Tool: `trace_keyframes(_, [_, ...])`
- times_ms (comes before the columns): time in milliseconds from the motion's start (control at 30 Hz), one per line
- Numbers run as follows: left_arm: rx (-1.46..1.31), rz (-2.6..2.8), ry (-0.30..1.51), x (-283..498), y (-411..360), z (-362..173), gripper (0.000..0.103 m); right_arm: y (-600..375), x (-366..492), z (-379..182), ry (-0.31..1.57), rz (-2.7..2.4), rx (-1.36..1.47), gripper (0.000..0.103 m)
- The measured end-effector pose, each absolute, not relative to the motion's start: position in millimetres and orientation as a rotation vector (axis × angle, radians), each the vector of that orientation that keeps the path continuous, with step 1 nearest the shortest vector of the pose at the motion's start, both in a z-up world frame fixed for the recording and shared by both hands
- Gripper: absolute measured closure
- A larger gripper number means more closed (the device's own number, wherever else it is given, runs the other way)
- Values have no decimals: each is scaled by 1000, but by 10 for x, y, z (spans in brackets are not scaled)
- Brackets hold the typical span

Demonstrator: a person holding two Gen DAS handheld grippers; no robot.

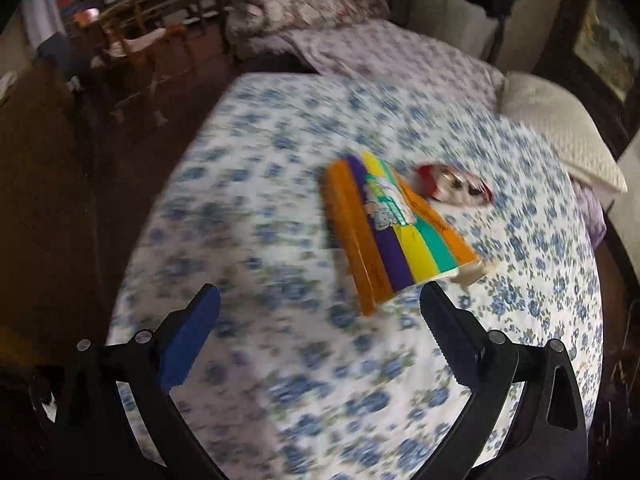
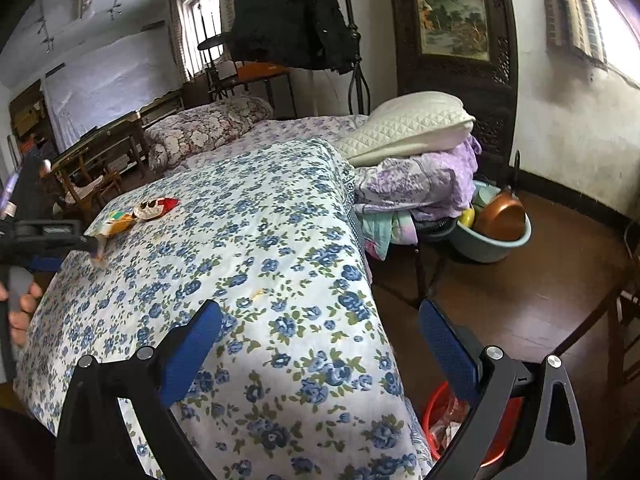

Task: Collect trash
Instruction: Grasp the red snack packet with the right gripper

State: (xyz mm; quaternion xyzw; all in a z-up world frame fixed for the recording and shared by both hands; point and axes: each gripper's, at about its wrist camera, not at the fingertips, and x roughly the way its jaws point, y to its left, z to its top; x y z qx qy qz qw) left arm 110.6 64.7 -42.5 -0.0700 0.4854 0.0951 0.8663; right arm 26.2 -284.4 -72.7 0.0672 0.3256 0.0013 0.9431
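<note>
A striped packet point(image 1: 396, 228) in orange, purple, yellow and teal lies flat on the blue-flowered bed cover point(image 1: 260, 200). Just behind it lies a crumpled red and white wrapper point(image 1: 452, 188). My left gripper point(image 1: 320, 304) is open just short of the packet's near end, with nothing between its fingers. This view is motion-blurred. In the right wrist view the same packet point(image 2: 116, 222) and wrapper point(image 2: 156, 208) lie far off at the left. My right gripper point(image 2: 320, 320) stands open and empty over the bed's near corner. A red bin point(image 2: 440, 416) with scraps in it stands on the floor below.
A white pillow point(image 2: 408, 128) rests on folded purple bedding point(image 2: 416, 184) at the bed's right side. On the brown floor beyond is a teal basin point(image 2: 492, 240) holding a copper pan. A hand point(image 2: 20, 312) grips a handle at the left edge. Wooden chairs point(image 1: 136, 40) stand left of the bed.
</note>
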Motion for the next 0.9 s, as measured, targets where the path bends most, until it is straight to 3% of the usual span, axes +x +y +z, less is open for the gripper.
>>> trace_keyframes(167, [-312,175,1019,1028,815,-380,7,-2667,540,-579,703,42,140,6])
trace_keyframes(400, [-332,203,1033,1214,759,-431,7,-2163,1268,-419,784,150,82,6])
trace_keyframes(900, [-450,391,996,1255,1240,-420,7,-868,2262,-641,886,355,-214,6])
